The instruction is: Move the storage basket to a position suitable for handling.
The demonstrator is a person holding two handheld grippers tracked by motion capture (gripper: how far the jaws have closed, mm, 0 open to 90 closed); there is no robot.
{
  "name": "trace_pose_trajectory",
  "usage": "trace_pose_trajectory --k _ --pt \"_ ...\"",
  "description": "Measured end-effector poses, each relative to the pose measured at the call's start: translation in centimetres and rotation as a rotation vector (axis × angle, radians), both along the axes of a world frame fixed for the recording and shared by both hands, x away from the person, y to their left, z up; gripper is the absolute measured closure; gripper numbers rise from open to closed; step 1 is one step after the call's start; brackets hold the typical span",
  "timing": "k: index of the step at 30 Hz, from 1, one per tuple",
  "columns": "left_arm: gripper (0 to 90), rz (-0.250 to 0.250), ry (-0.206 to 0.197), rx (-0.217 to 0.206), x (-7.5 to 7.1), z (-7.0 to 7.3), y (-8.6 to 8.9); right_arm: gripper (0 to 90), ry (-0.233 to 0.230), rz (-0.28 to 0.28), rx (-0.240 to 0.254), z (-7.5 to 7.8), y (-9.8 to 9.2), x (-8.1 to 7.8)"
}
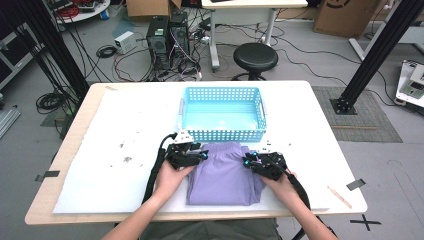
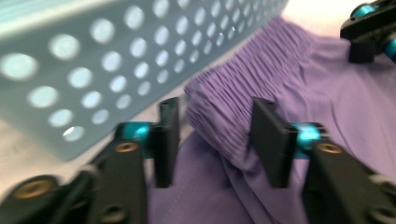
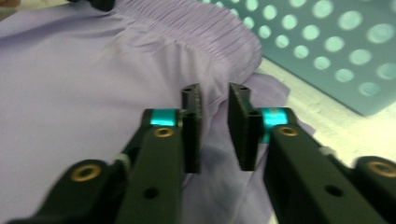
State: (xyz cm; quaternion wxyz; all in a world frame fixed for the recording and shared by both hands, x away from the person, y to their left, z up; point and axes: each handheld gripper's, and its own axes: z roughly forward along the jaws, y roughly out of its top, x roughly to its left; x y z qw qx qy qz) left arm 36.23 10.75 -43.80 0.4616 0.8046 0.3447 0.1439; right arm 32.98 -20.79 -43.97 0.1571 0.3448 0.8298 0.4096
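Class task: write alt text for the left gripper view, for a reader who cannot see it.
The left gripper, jaws open, straddles the gathered waistband of folded purple shorts without pressing on it. A blue perforated basket stands just behind, and the other gripper shows at the top right corner.

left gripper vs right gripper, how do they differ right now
The left gripper has its jaws set wide, straddling the gathered waistband of the purple shorts without pressing it. The right gripper has a narrow gap, with fabric behind it and nothing pinched. Both sit at the shorts' top corners, near the blue basket.
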Motion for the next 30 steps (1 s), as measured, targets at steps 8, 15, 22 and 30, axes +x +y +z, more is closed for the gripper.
trace_pose_trajectory --k 8,15,22,30 --pt "38.4 -0.010 -0.101 -0.019 -0.6 1.0 1.8 51.3 -0.080 -0.094 0.052 0.7 -2.1 0.3" --pt "35.4 0.037 -0.162 -0.051 -0.6 1.6 4.4 46.4 -0.121 -0.202 0.102 1.1 -5.1 1.0" --pt "34.3 0.085 -0.173 -0.049 -0.3 2.0 7.0 43.2 -0.152 -0.274 0.115 1.3 -6.5 1.5" --pt "34.0 0.139 -0.214 -0.004 -0.3 2.5 9.4 41.9 -0.201 -0.301 0.108 1.6 -7.1 1.7"
